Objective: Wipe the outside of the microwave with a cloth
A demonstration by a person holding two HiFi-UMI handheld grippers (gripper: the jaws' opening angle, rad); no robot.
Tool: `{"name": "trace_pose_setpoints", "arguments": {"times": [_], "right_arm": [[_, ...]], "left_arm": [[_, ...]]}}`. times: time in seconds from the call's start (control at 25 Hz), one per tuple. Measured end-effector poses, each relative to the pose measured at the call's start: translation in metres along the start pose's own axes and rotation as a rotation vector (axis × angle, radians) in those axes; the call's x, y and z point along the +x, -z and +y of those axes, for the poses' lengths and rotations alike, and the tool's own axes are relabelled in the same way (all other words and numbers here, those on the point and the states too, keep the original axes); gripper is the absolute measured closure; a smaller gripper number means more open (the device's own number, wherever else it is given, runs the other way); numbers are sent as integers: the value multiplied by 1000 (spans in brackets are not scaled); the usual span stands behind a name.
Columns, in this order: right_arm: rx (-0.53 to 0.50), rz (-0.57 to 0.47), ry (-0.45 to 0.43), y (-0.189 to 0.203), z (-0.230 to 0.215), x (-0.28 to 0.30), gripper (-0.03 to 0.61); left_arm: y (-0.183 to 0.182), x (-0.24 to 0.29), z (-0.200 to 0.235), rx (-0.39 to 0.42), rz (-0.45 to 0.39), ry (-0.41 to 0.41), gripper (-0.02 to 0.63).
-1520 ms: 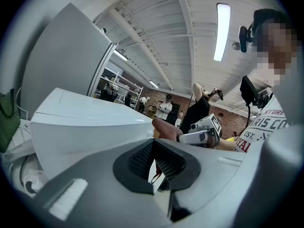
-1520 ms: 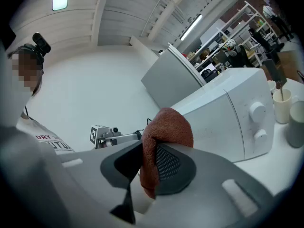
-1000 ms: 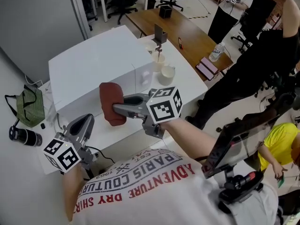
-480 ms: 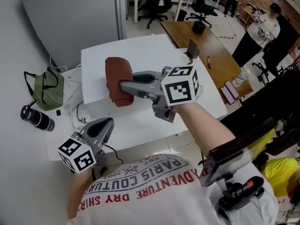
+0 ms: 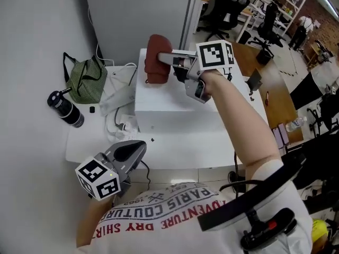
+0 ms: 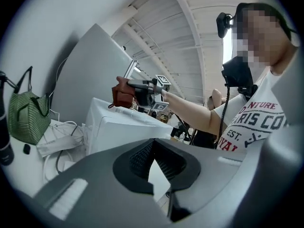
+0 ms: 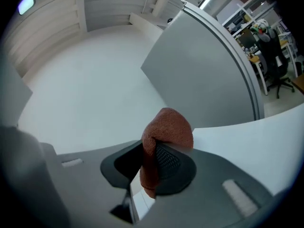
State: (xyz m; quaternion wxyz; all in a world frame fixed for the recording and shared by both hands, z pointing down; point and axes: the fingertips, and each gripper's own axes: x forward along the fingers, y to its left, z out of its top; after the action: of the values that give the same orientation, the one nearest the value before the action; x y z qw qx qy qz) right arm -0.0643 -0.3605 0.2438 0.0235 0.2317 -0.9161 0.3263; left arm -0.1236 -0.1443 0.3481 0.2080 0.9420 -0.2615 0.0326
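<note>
Right gripper: your right gripper is clenched on the cloth, with your arm stretched out over the microwave.
Cloth in jaws: rust-red and bunched between the pads, bulging past the tips, with a tail hanging below.
Cloth on microwave: at the far left corner of the white top; contact is not certain.
Left gripper: your left gripper is low by your body, well apart from the microwave; its jaws are drawn together with nothing between them.
Beside microwave: a green bag and a black bottle on the table to its left.

Your right gripper is clamped on the rust-red cloth, which bulges above the jaws beside the white microwave.
</note>
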Motion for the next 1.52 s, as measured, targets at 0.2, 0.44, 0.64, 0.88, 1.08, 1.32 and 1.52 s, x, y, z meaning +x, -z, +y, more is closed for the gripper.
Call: {"name": "trace_pose_setpoints", "arguments": {"times": [0.2,0.44,0.64,0.88,1.08,1.32,1.52], "right_arm": [[29,39,-20,-15,-19,54,523],[117,179,122,-3,-83,86,525],[69,309,232,9,-108,82,526],[-12,423,321,22,-124,76,525],[-43,450,341,24,-131,59,522],[-19,449,404,20,-161,-7,520],[21,430,476,18,-191,-79,520]], "left_arm": [[10,-31,19,-31,-20,-91,607],[12,-58,28,-45,-29,-193,607],[7,-56,30,-41,-40,-204,607],[-10,-28,37,16,-7,-173,607],[-31,0,36,66,17,-140,607],[-41,30,25,72,22,-94,607],[-43,56,9,85,31,-40,607]]}}
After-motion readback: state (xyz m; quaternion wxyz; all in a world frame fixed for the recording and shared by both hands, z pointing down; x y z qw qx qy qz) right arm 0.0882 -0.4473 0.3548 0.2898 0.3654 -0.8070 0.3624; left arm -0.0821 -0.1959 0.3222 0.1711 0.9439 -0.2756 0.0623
